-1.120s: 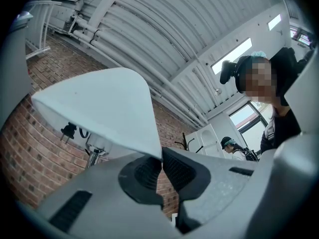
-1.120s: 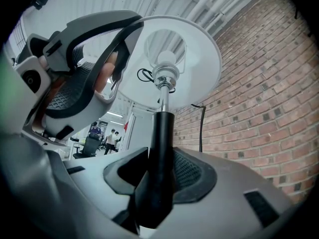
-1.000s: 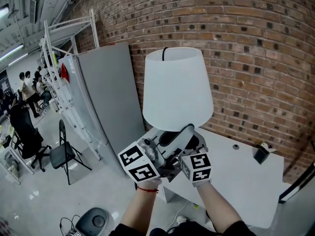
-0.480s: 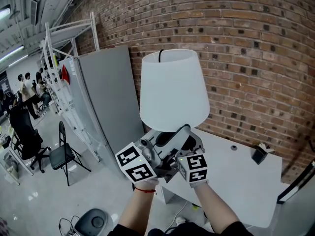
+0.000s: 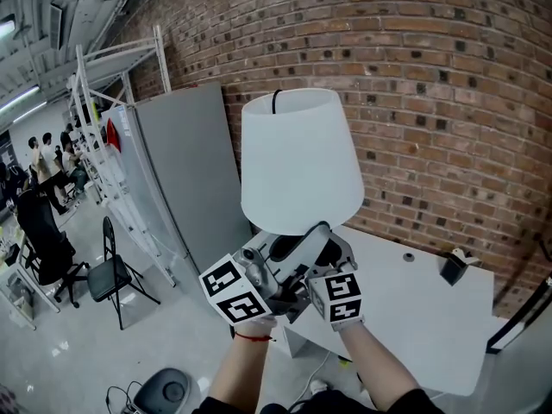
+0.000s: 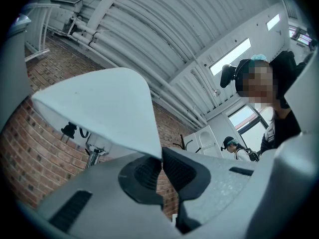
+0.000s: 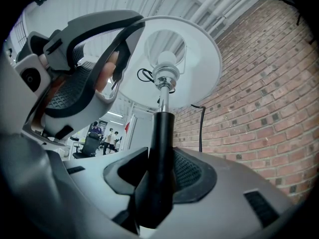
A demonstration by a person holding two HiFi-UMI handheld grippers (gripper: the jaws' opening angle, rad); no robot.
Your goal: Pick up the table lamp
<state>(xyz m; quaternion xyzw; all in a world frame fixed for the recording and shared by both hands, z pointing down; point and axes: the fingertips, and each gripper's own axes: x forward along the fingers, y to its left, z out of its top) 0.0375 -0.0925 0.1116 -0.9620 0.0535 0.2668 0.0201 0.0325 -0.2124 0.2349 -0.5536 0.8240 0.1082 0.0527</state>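
Head view shows the table lamp (image 5: 300, 162) held up in the air, clear of the white worktop (image 5: 431, 317) and in front of the brick wall (image 5: 448, 76). Both hands are raised beneath its white shade (image 5: 285, 128), close together. In the right gripper view, the right hand-held gripper (image 7: 159, 169) is clamped on the lamp's black stem (image 7: 160, 133), which stands upright between the pads, with the bulb socket (image 7: 164, 74) above it inside the shade. In the left gripper view, the left hand-held gripper (image 6: 160, 166) has its jaws almost together, pinching the lower rim of the shade. A grey panel (image 5: 185, 171) leans against the wall at left, and a folding chair (image 5: 108, 274) stands on the floor beyond it.
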